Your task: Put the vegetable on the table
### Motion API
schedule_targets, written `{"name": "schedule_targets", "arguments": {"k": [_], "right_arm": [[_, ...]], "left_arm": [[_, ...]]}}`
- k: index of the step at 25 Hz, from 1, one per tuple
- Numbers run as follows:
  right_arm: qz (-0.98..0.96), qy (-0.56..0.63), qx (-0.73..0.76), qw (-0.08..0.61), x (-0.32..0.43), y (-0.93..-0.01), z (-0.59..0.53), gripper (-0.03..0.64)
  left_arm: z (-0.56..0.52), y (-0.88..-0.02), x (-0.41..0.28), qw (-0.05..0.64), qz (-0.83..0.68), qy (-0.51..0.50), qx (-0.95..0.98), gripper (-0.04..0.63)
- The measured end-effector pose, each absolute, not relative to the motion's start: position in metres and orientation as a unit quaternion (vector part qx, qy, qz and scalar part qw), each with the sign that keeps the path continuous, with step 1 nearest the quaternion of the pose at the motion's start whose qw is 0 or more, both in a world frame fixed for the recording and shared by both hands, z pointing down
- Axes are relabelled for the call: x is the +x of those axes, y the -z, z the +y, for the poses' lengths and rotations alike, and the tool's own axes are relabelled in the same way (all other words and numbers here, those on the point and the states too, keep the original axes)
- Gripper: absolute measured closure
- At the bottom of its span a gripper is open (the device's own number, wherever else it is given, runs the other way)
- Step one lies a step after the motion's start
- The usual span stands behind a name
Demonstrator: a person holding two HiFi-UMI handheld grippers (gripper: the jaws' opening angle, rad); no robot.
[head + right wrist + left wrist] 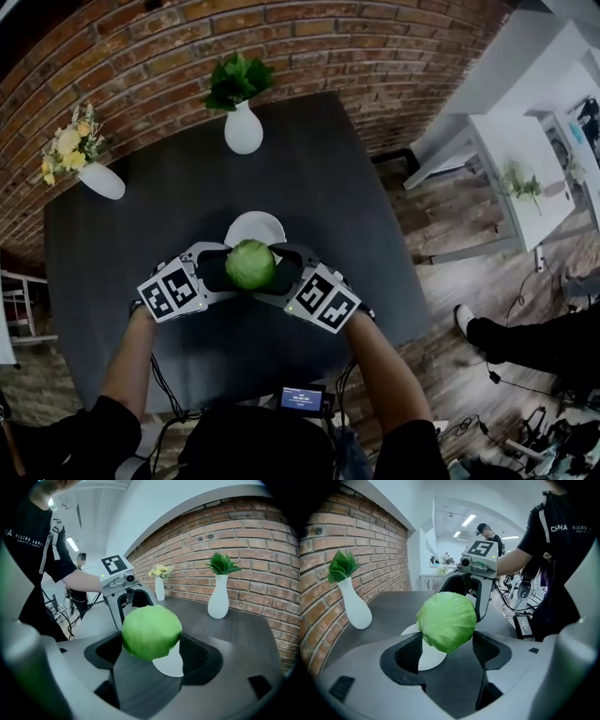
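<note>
A round green cabbage (250, 263) hangs just above a white plate (255, 225) on the dark table (141, 244). My left gripper (220, 270) and right gripper (281, 267) face each other and hold it from opposite sides. In the left gripper view the cabbage (446, 622) fills the gap between the black pads (410, 648), with the plate (429, 660) below. The right gripper view shows the same: the cabbage (151, 631) is wedged between the pads (194, 656) over the plate (171, 665).
A white vase with green leaves (243, 131) stands at the table's far edge by the brick wall. A second vase with yellow flowers (101, 180) is at the far left. A white table (525, 178) and a person's shoe (469, 323) are to the right.
</note>
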State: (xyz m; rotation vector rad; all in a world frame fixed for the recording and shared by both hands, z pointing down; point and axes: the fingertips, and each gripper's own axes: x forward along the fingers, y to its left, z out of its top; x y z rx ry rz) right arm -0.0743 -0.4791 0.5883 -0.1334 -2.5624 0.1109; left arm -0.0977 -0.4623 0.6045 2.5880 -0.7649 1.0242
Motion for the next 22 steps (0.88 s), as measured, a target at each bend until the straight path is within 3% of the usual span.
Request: {"name": "schedule_targets", "arguments": {"k": [22], "right_arm": [[-0.941,-0.062,-0.059,0.327,-0.098,-0.674,-0.528,0.245]], "left_arm": [[-0.510,-0.691,-0.121,0.165,-0.260,-0.367,0.878,0.278]]}}
